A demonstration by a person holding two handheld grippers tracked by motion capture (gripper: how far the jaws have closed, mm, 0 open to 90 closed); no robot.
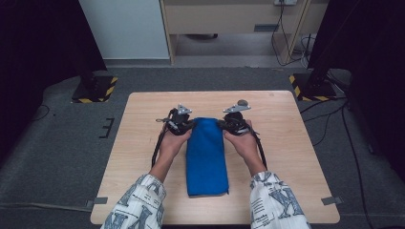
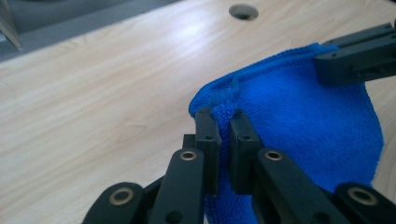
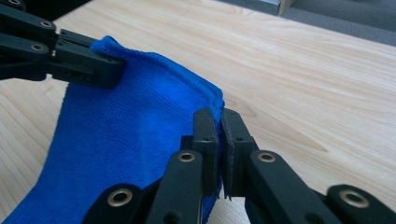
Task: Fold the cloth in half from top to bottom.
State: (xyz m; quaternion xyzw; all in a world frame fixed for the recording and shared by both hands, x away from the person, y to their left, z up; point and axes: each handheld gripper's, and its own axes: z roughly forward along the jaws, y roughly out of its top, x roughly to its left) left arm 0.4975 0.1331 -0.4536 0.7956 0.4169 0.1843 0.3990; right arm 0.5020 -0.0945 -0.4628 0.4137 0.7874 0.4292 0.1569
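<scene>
Now both far corners of the blue cloth (image 1: 206, 152) are pinched and lifting, ready to fold.
Nearest, its free end lies flat by the table's (image 1: 296, 157) near edge; farther on, the left gripper (image 2: 223, 122) and right gripper (image 3: 218, 120) are each clamped tight on a far corner, so the next move likely calls for carrying both corners together toward the near edge, keeping them level.

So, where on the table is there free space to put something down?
The wooden table is bare left and right of the blue towel, out to both side edges. The far middle is crowded: both hand-held grippers, left and right, pinch the towel's far corners.
</scene>
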